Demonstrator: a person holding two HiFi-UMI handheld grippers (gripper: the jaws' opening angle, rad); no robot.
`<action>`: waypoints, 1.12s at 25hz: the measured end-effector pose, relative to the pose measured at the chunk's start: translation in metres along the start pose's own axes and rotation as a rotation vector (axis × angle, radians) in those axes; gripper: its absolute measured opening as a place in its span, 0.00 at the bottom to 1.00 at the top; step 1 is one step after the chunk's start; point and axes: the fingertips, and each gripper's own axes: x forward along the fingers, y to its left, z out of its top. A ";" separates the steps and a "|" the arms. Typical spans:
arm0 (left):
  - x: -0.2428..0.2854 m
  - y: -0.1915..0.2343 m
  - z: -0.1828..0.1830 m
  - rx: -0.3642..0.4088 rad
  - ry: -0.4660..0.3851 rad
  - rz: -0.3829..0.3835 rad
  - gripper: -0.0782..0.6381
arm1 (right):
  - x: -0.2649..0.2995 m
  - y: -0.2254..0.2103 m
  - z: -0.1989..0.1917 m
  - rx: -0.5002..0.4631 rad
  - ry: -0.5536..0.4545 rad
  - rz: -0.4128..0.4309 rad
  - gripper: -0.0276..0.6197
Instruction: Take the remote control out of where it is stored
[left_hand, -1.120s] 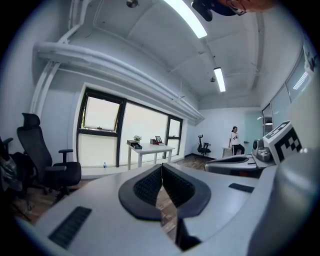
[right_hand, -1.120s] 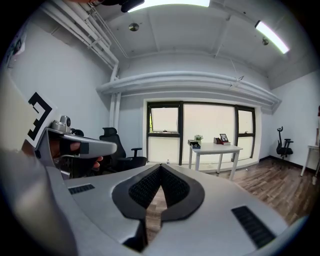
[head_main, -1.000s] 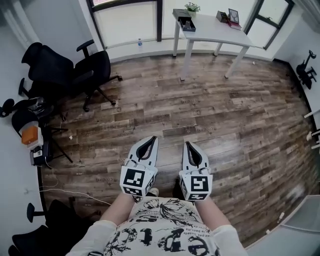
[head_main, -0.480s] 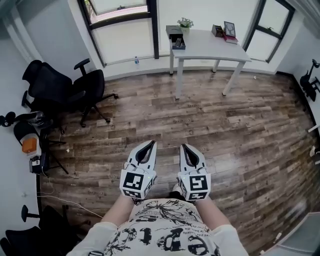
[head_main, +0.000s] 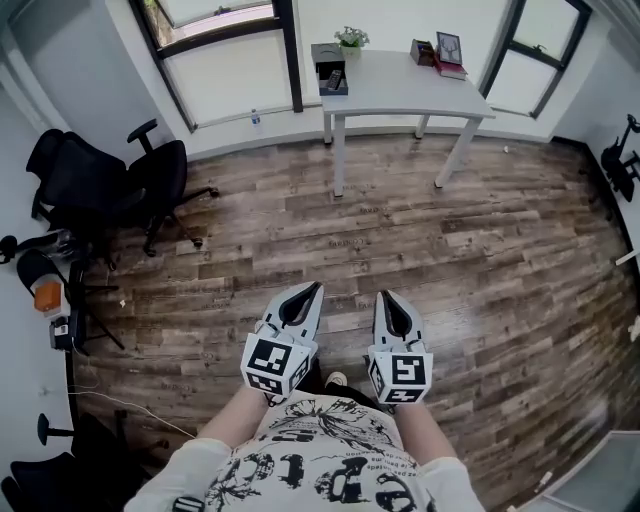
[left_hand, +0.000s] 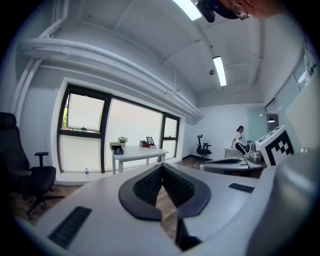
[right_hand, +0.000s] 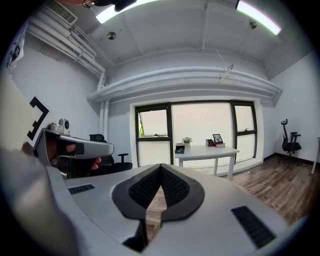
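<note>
Task not begun: both grippers empty, well short of the white table (head_main: 405, 85).
Left gripper (head_main: 312, 288) and right gripper (head_main: 388, 296) are each clenched tip to tip on nothing, held side by side at the person's front, well apart from the table across bare wood floor (head_main: 420, 250). A black box (head_main: 327, 62) sits on the table's end toward the office chairs (head_main: 110, 180); the slim item in it appears to be the remote control (head_main: 335, 80), judged unremoved. Approach, grasp and lift-out all remain.

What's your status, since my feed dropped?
Left gripper, right gripper shut, empty. Small black box on white table far ahead; remote not discernible. Wooden floor between, nothing blocking.
</note>
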 end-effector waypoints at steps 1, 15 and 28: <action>0.011 0.000 0.001 -0.002 0.007 -0.013 0.12 | 0.006 -0.007 0.001 -0.002 -0.001 -0.006 0.05; 0.200 0.122 0.054 -0.071 0.004 -0.120 0.12 | 0.197 -0.065 0.052 -0.002 0.021 -0.087 0.05; 0.296 0.314 0.094 -0.059 0.002 -0.018 0.12 | 0.413 -0.051 0.110 0.003 0.009 -0.051 0.05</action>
